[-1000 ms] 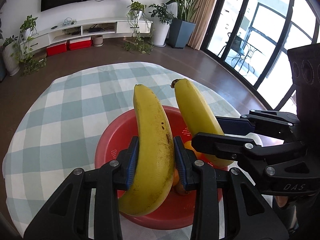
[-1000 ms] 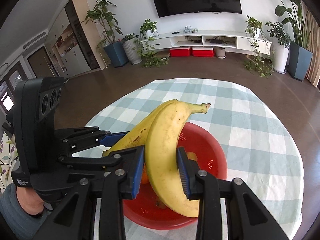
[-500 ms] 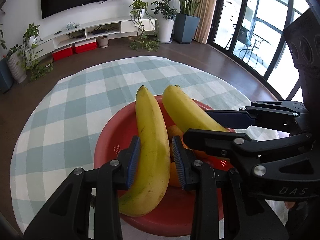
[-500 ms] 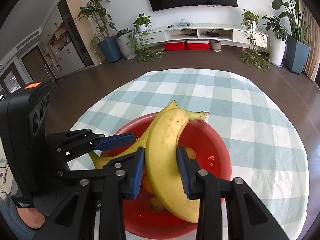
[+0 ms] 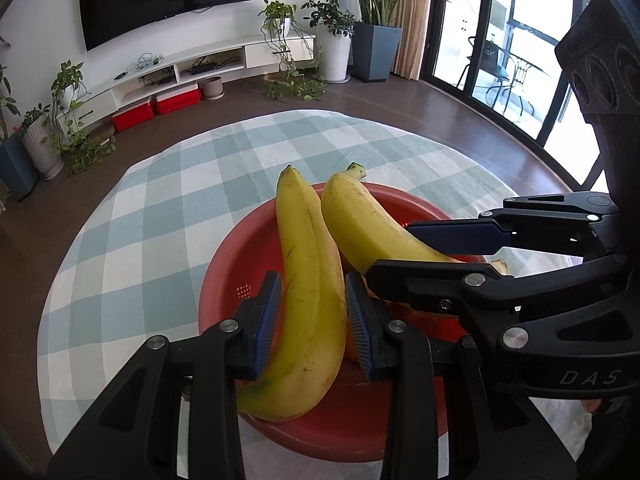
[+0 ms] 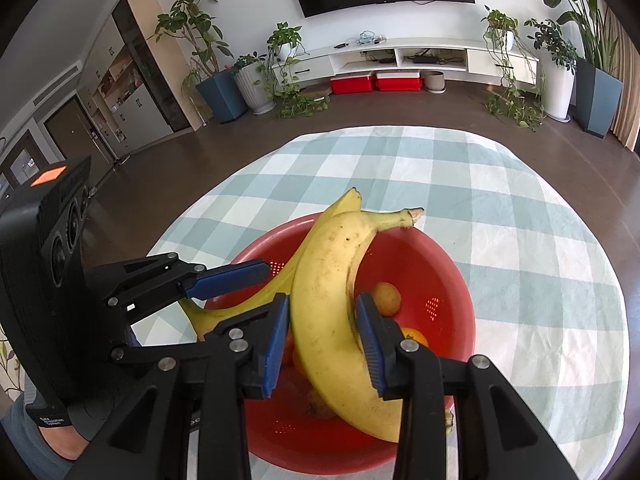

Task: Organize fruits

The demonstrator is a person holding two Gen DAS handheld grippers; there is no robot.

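Observation:
My left gripper (image 5: 314,280) is shut on a yellow banana (image 5: 304,220) whose lower end lies in the red perforated bowl (image 5: 224,276). My right gripper (image 6: 323,300) has a second, speckled banana (image 6: 332,264) between its blue pads; its jaws are opening, but the pads still touch the fruit. This banana rests low in the bowl (image 6: 452,280) and crosses over the first banana (image 6: 340,206). The left wrist view shows it (image 5: 368,220) beside the first, with the right gripper (image 5: 394,250) reaching in from the right. An orange (image 6: 414,336) and a small brownish fruit (image 6: 386,298) lie in the bowl.
The bowl stands on a round table under a green and white checked cloth (image 5: 160,220), near its front edge. A hand and grey sleeve (image 6: 52,440) hold the left gripper's body. Beyond the table are a brown floor, potted plants and a TV shelf.
Both bananas have come down from above the bowl into it, and their lower ends now rest inside. The views have tilted down a little toward the table.

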